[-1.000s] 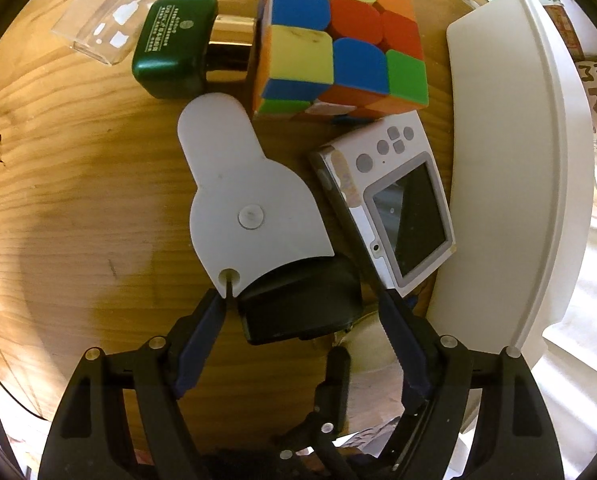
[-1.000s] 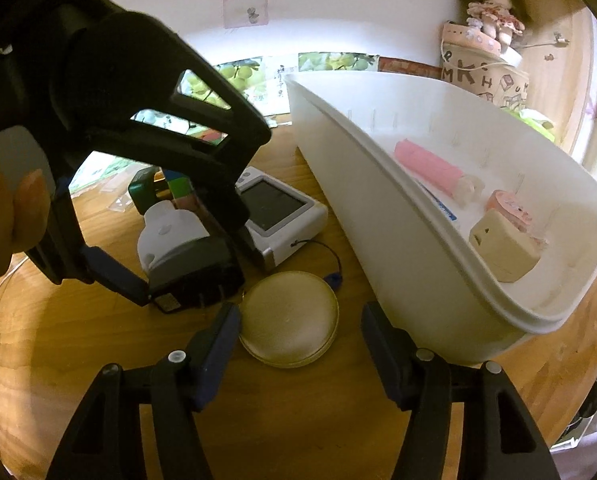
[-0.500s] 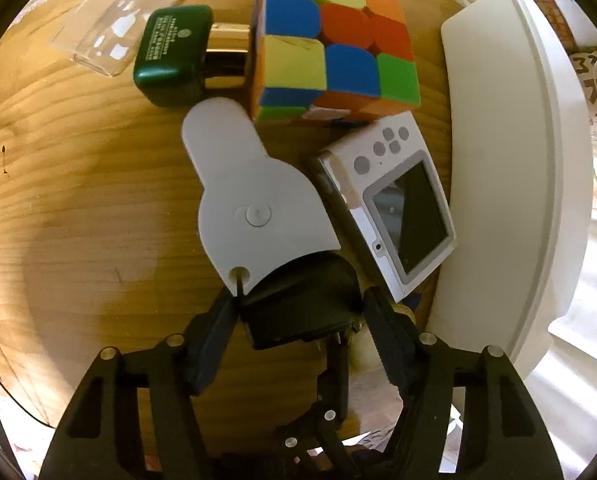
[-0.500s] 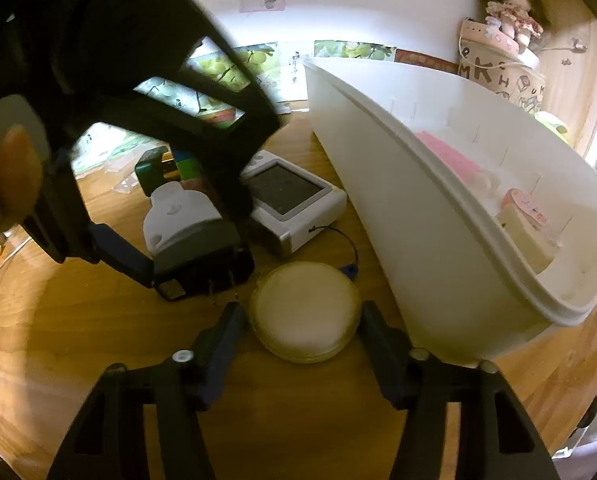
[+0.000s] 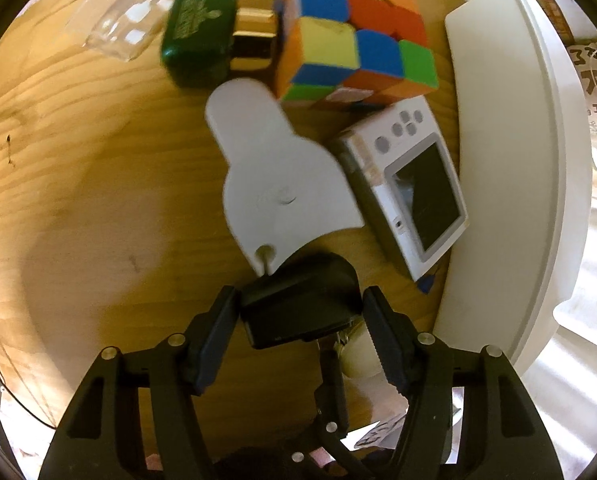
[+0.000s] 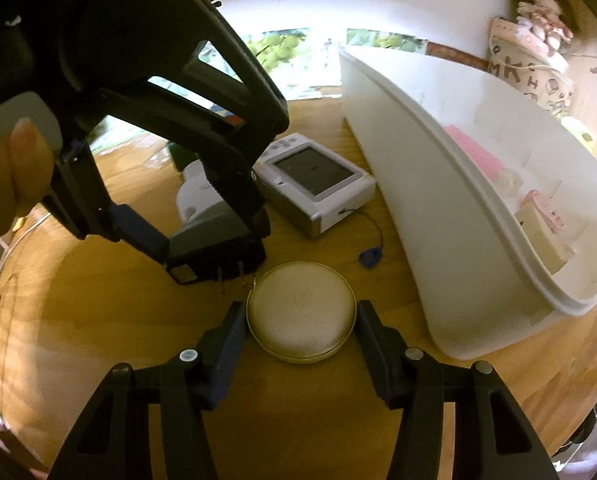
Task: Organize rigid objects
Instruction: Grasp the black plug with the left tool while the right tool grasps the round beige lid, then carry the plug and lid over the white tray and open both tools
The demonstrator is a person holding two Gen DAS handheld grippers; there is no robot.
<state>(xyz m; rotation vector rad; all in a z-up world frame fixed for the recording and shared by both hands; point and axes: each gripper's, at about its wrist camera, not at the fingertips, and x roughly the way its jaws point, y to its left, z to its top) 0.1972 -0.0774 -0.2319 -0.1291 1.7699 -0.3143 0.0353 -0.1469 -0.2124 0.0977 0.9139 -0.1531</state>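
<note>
My left gripper (image 5: 300, 312) is shut on the black plug end (image 5: 298, 304) of a white-and-black adapter (image 5: 282, 184) that lies on the wooden table. The right wrist view shows the same left gripper (image 6: 210, 240) on that adapter (image 6: 214, 244), its metal prongs pointing at a round gold tin (image 6: 300, 316). My right gripper (image 6: 300, 320) is shut on this tin, one pad against each side. The tin rests flat on the table. A white camera (image 5: 414, 188), a colour cube (image 5: 354, 36) and a green bottle with a gold cap (image 5: 198, 36) lie beyond the adapter.
A long white bin (image 6: 478, 216) stands on the right and holds pink and beige items. A clear plastic case (image 5: 130, 16) lies at the far left. The camera's cord (image 6: 372, 240) trails near the tin. A person's hand (image 6: 6, 176) holds the left gripper.
Both pairs of jaws have closed: the left onto the adapter's black end, the right onto the round tin. The right view has shifted closer to the tin.
</note>
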